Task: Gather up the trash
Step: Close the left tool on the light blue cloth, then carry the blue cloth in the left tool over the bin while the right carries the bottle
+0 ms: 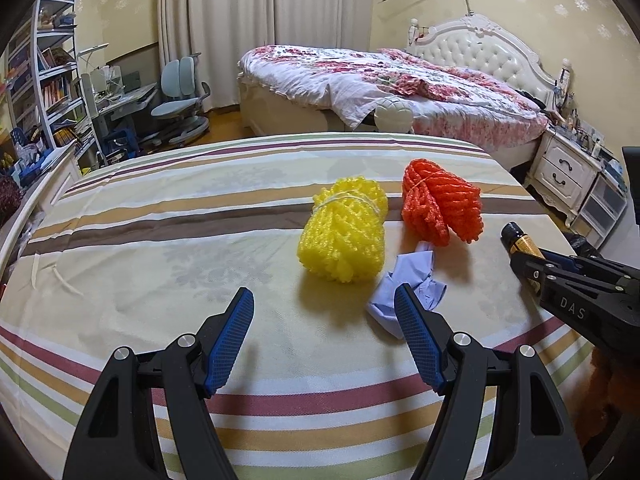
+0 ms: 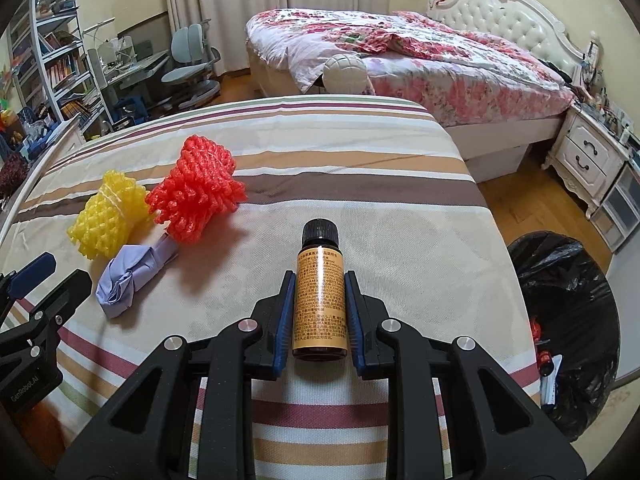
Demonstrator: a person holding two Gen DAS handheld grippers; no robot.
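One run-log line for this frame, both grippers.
left gripper: open, empty | right gripper: shut on brown bottle | on striped cloth: yellow net, orange net, purple wad

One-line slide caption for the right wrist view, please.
Right gripper clamps a small brown bottle above the striped cloth, black-lined trash bin to its right.

before me a striped tablecloth (image 1: 160,240) carries a yellow foam net (image 1: 344,232); right of it an orange foam net (image 1: 440,204), nearer me a crumpled lilac wrapper (image 1: 416,284).
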